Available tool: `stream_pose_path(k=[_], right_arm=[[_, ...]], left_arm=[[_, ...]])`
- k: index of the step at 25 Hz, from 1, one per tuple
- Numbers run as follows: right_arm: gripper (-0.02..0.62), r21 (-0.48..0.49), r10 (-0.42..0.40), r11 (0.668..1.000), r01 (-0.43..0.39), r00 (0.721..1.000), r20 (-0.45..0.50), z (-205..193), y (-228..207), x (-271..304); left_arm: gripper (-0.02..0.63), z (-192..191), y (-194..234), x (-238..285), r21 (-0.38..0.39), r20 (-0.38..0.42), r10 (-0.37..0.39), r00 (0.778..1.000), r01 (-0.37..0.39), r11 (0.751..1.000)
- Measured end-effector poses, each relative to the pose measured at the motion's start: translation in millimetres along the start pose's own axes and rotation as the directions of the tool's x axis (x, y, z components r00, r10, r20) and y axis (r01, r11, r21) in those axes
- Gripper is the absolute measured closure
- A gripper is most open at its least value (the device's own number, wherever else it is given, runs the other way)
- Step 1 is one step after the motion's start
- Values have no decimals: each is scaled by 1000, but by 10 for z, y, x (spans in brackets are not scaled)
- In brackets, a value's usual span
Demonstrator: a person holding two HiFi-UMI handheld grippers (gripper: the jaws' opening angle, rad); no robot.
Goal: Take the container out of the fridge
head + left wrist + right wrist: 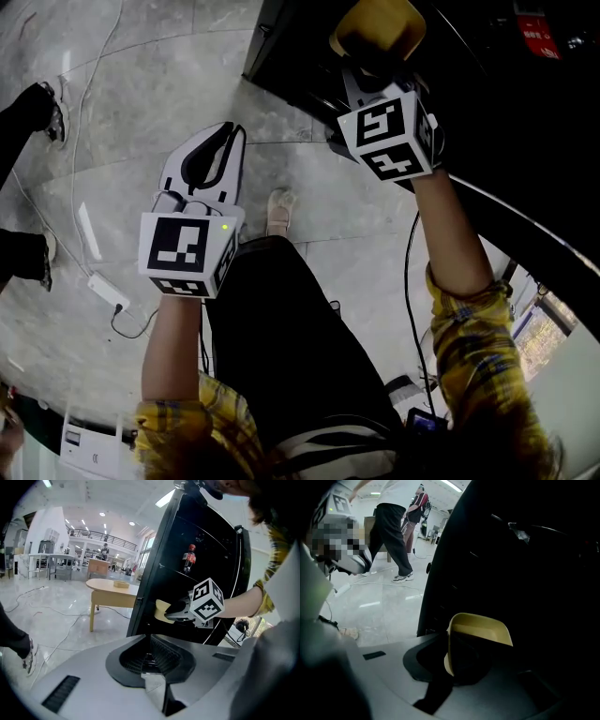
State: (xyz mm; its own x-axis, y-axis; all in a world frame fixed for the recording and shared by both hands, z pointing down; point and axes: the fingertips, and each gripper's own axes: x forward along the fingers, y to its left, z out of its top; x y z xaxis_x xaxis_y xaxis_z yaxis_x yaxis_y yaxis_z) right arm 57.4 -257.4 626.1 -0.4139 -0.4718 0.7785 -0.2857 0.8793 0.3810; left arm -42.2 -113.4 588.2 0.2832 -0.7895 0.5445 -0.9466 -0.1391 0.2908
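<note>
A yellow container (375, 28) is held at the dark opening of the black fridge (487, 112). My right gripper (370, 66) is shut on it, gripping its near rim. In the right gripper view the container (480, 625) stands tilted between the jaws, its hollow side toward the fridge (525, 573). The left gripper view shows the same container (161, 611) against the fridge's front (187, 541). My left gripper (228, 136) hangs lower left over the floor, away from the fridge, jaws together and holding nothing.
A red bottle (189, 557) stands on a shelf inside the fridge. Cables and a white power strip (108, 292) lie on the marble floor at left. A wooden table (112, 590) stands beyond the fridge. Another person (393, 527) walks behind.
</note>
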Motion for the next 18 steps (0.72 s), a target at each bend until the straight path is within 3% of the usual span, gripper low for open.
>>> stream_pose_path(k=[18], right_arm=[[552, 81, 70, 994, -68, 997, -18, 128, 512, -597]], left_arm=[[566, 232, 52, -632, 31, 9, 8, 1000, -8, 999]])
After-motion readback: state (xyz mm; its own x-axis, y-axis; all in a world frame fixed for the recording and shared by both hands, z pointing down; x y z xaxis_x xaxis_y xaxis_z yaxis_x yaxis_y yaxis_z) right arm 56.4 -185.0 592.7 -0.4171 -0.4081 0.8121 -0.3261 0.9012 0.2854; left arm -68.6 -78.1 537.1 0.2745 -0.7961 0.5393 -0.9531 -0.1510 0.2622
